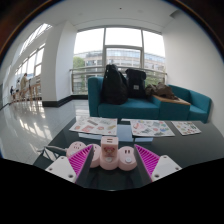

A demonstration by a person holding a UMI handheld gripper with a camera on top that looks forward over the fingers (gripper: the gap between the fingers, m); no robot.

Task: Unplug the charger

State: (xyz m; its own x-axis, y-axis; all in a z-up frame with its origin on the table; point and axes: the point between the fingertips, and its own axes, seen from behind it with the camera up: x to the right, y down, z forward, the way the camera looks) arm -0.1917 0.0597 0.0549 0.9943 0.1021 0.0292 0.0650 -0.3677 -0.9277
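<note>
A pale pink, boxy charger [108, 151] stands upright in a pink socket strip [128, 157] with rounded ends, at the near edge of a dark table [60, 140]. My gripper [107, 166] is open. Its left finger pad [62, 163] and right finger pad [150, 160] sit wide apart on either side of the strip. The charger stands between the fingers with a clear gap on each side. The strip's lower part and any cable are hidden.
Several patterned sheets [97, 126] lie on the table beyond the strip. A teal sofa [150, 103] with dark backpacks [116, 84] stands behind the table, in front of large windows [122, 55]. Shiny open floor [25, 120] lies to the left.
</note>
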